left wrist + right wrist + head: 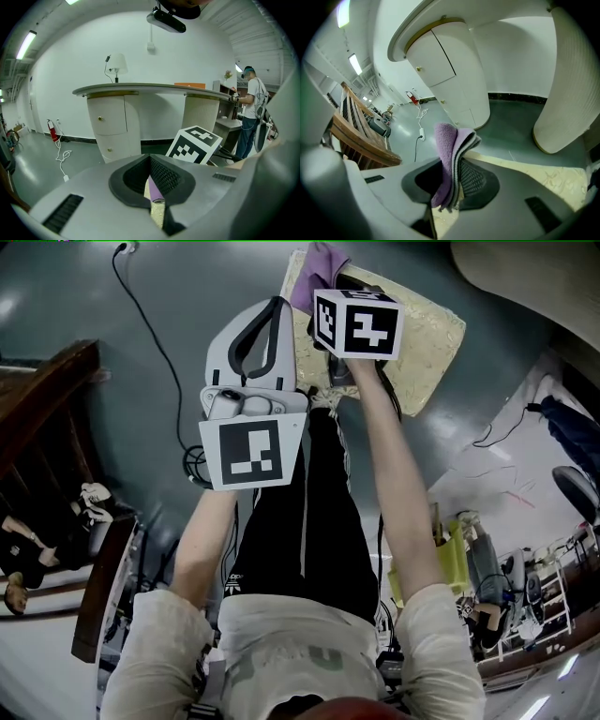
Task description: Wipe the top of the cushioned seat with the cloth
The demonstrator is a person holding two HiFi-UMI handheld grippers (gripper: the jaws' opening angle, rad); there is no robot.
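Here the right gripper point(454, 185) has its fingers clamped on a folded purple cloth point(450, 145), which stands up out of them. Below it is the pale yellow cushioned seat point(427, 338). In the head view the cloth shows at the seat's far left corner. The left gripper point(151, 180) is just beside the right one, its fingers closed together on nothing.

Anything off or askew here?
Nothing stands out. The right tool grips the folded purple cloth over the cushioned seat; the left tool is shut and empty.
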